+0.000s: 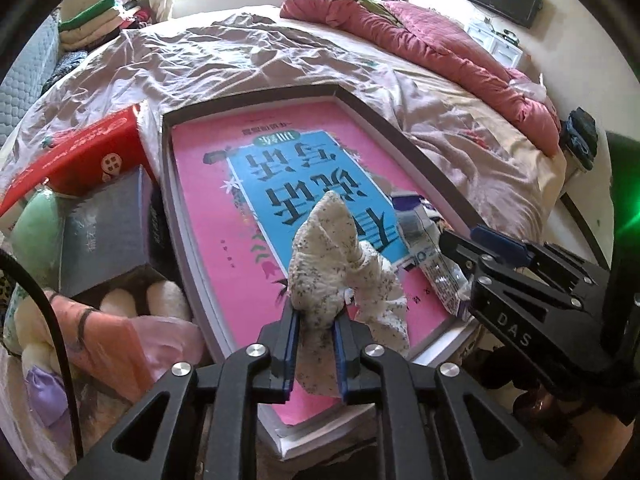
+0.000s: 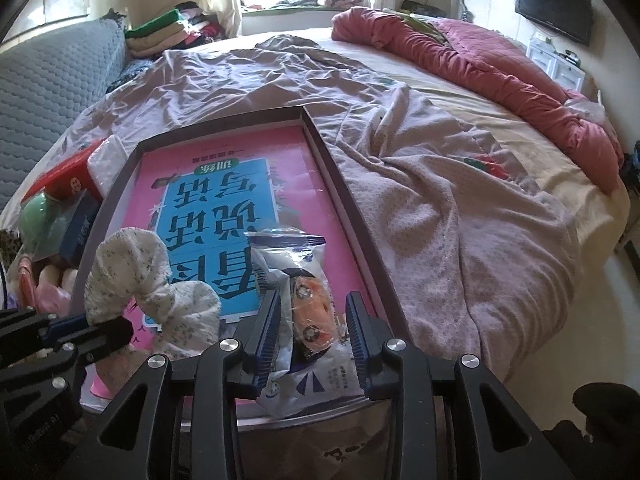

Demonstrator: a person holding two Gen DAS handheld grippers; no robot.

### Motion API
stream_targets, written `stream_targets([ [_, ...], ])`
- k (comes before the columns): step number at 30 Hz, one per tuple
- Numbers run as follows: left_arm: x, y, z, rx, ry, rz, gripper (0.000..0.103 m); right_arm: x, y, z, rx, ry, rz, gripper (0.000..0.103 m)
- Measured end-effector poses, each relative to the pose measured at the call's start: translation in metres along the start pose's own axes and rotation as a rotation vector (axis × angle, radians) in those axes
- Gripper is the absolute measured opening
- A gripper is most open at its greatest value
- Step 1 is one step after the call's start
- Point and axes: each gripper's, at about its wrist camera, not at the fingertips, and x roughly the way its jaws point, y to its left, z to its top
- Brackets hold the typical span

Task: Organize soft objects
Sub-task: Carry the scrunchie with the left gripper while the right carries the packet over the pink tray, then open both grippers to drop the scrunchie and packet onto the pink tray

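Note:
My left gripper (image 1: 315,316) is shut on a white speckled cloth (image 1: 328,240), which stands up bunched between the blue pads. From the right wrist view the same cloth (image 2: 132,264) rises at the left, over the left gripper (image 2: 100,328). My right gripper (image 2: 313,298) holds a crinkled plastic packet (image 2: 296,264) with an orange item inside, between its ribbed pads. Both grippers hover over the near end of a dark-rimmed shallow box (image 1: 248,100) on the bed. A pink and blue book (image 1: 224,208) lies in it. In the left wrist view the right gripper (image 1: 460,248) and packet (image 1: 432,264) are at the right.
Left of the box lie a red carton (image 1: 88,156), a grey box (image 1: 108,232), a green plush (image 1: 36,224) and a pink bag (image 1: 160,332). The bed has a rumpled mauve sheet (image 2: 420,200) and a rose quilt (image 2: 500,76) along its far right. Folded clothes (image 2: 160,32) are stacked at the back left.

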Motion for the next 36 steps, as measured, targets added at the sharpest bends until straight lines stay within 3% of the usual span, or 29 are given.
stream_targets([
  [7, -0.005, 0.001, 0.002, -0.005, -0.008, -0.005, 0.025, -0.003, 0.001, 0.001, 0.009, -0.003, 0.012, 0.035],
  [11, -0.007, 0.001, 0.003, -0.001, -0.011, -0.004, 0.038, -0.004, 0.003, 0.001, 0.008, -0.001, 0.011, 0.037],
  [26, -0.038, 0.015, 0.011, -0.025, -0.079, 0.053, 0.052, -0.019, 0.008, 0.005, 0.004, -0.043, 0.005, 0.052],
  [36, -0.061, 0.037, 0.012, -0.064, -0.11, 0.058, 0.052, -0.038, 0.027, 0.012, -0.037, -0.094, 0.024, 0.058],
])
